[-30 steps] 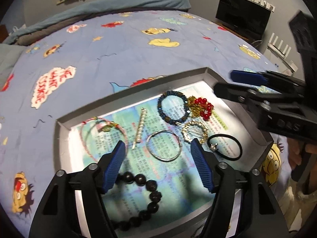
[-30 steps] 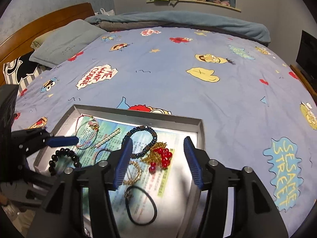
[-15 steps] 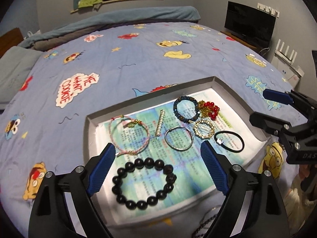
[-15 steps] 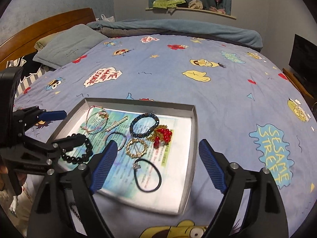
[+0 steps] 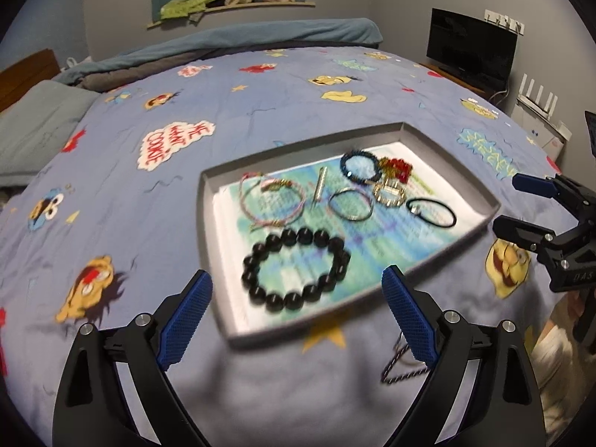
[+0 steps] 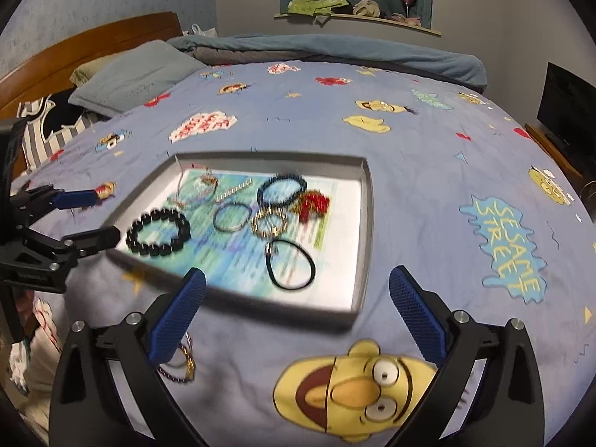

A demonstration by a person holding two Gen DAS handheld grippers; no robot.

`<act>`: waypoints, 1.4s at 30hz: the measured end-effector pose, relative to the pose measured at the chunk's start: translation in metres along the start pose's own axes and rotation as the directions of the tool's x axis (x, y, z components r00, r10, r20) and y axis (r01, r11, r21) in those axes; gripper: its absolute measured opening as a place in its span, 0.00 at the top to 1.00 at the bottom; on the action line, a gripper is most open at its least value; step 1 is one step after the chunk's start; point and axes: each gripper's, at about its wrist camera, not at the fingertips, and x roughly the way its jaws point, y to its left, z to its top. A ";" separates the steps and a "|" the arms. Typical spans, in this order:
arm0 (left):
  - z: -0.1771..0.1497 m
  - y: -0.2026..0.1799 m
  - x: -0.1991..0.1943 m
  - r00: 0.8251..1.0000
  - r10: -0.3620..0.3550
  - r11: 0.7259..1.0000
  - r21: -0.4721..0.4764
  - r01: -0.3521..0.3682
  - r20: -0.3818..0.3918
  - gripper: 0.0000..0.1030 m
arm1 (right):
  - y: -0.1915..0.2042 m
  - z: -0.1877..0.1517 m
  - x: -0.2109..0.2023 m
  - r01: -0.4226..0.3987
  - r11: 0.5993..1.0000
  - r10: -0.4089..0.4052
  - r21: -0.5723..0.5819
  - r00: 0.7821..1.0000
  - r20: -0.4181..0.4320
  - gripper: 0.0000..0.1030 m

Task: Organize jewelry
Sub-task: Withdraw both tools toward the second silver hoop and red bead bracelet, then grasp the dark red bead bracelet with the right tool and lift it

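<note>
A grey tray (image 5: 208,231) (image 6: 367,223) lies on the bed. In it are a black bead bracelet (image 5: 294,268) (image 6: 158,232), a pink cord bracelet (image 5: 272,201), a silver bangle (image 5: 350,205) (image 6: 231,218), a gold ring bracelet (image 5: 389,193) (image 6: 268,221), a blue bead bracelet (image 5: 359,165) (image 6: 281,188), a red bead piece (image 5: 398,167) (image 6: 313,203), a black hair tie (image 5: 432,212) (image 6: 290,264) and a pearl bar (image 5: 320,186). A twisted cord bracelet (image 5: 400,367) (image 6: 178,363) lies outside, near the front. My left gripper (image 5: 298,314) and right gripper (image 6: 298,309) are open and empty, hovering short of the tray.
The blue cartoon bedspread (image 6: 428,171) covers the bed. Pillows (image 6: 130,78) and a wooden headboard (image 6: 93,44) are at the left. A TV (image 5: 471,48) and a router (image 5: 536,100) stand at the right.
Both grippers have pulled back and up from over the tray. The whole tray and the cord bracelet outside it have come into view. Both stay open.
</note>
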 end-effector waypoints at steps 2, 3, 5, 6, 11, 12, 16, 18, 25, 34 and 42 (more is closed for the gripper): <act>-0.015 -0.001 -0.004 1.000 0.021 1.000 0.005 -0.021 0.017 0.11 | 0.003 -0.009 0.001 -0.010 1.000 0.010 0.004 1.000 -0.010 0.05; -0.021 -0.002 -0.005 1.000 0.022 1.000 0.012 -0.023 0.018 0.11 | 0.005 -0.014 0.002 -0.018 1.000 0.018 0.004 1.000 -0.019 0.05; -0.036 -0.006 -0.005 0.999 0.028 0.999 0.026 -0.028 0.016 0.11 | 0.009 -0.024 0.003 -0.019 1.000 0.019 -0.010 0.999 -0.036 0.05; -0.040 -0.007 -0.005 1.000 0.028 0.999 0.027 -0.028 0.014 0.11 | 0.011 -0.028 0.004 -0.015 1.000 0.014 -0.016 0.999 -0.043 0.05; -0.062 -0.013 -0.002 1.000 -0.001 1.000 0.022 0.001 -0.013 0.11 | 0.019 -0.045 0.005 -0.041 0.999 0.040 -0.004 0.997 -0.058 0.05; -0.066 -0.014 -0.002 1.000 0.003 1.000 0.025 -0.003 -0.011 0.11 | 0.021 -0.047 0.005 -0.048 0.999 0.048 -0.001 0.997 -0.061 0.05; -0.075 -0.016 -0.001 0.999 -0.037 0.999 0.005 0.037 -0.026 0.11 | 0.032 -0.057 0.007 -0.098 0.995 0.098 0.005 0.993 -0.071 0.06; -0.079 -0.019 0.000 0.998 -0.047 0.999 0.008 0.048 -0.035 0.11 | 0.039 -0.062 0.009 -0.129 0.992 0.129 0.007 0.988 -0.081 0.13; -0.084 -0.023 0.005 0.998 -0.046 0.999 0.018 0.047 -0.049 0.11 | 0.055 -0.072 0.020 -0.190 0.982 0.190 0.006 0.973 -0.132 0.57; -0.081 -0.031 0.010 0.997 -0.046 0.998 0.046 0.049 -0.056 0.11 | 0.056 -0.075 0.024 -0.256 0.967 0.256 0.021 0.953 -0.162 0.94; -0.077 -0.038 0.012 0.996 -0.073 0.995 0.059 0.076 -0.051 0.11 | 0.038 -0.068 0.004 -0.257 0.966 0.260 0.038 0.961 -0.091 0.95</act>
